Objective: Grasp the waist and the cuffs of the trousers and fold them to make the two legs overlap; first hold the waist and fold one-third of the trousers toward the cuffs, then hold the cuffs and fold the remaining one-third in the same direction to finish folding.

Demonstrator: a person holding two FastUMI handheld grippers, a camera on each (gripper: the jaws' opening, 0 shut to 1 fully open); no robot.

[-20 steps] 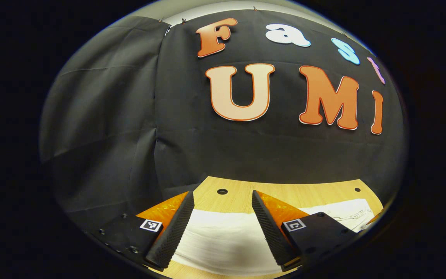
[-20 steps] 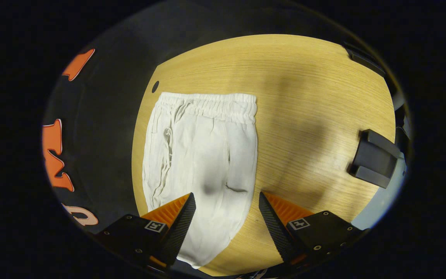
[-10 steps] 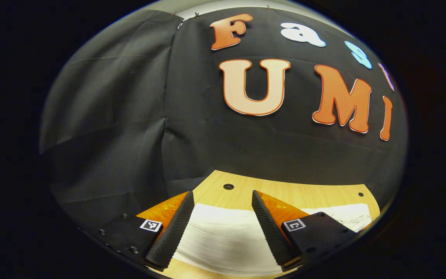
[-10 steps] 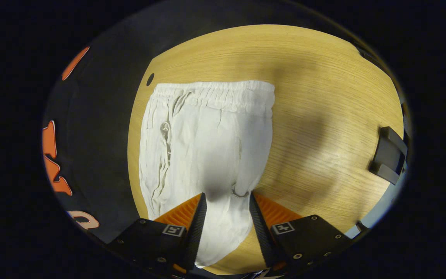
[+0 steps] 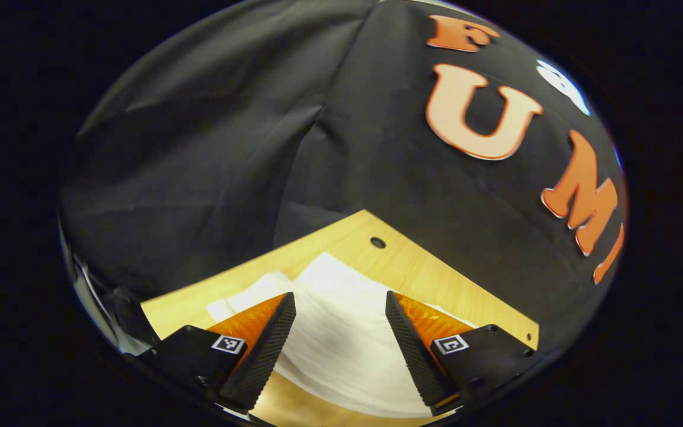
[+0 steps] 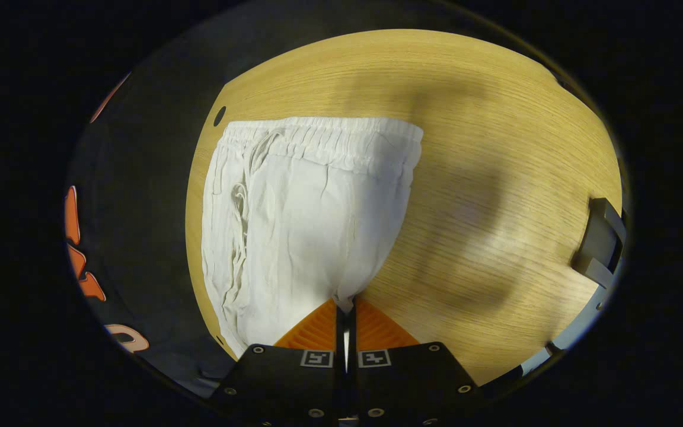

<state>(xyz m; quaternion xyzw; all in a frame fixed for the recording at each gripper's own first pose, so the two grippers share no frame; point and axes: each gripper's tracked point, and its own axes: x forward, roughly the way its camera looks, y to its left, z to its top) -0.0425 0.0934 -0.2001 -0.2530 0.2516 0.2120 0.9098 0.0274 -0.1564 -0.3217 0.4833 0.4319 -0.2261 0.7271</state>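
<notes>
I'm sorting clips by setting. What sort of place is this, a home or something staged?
Likely a staged recording booth, not a home: a black cloth wall hangs right behind a bare wooden table, and white trousers lie on it, pinched by the right claw.

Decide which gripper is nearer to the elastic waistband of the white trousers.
Probably the right. The right gripper is shut on the trousers, with the waistband at the far end of the cloth ahead. The left gripper hovers open over another part, likely the leg end.
</notes>
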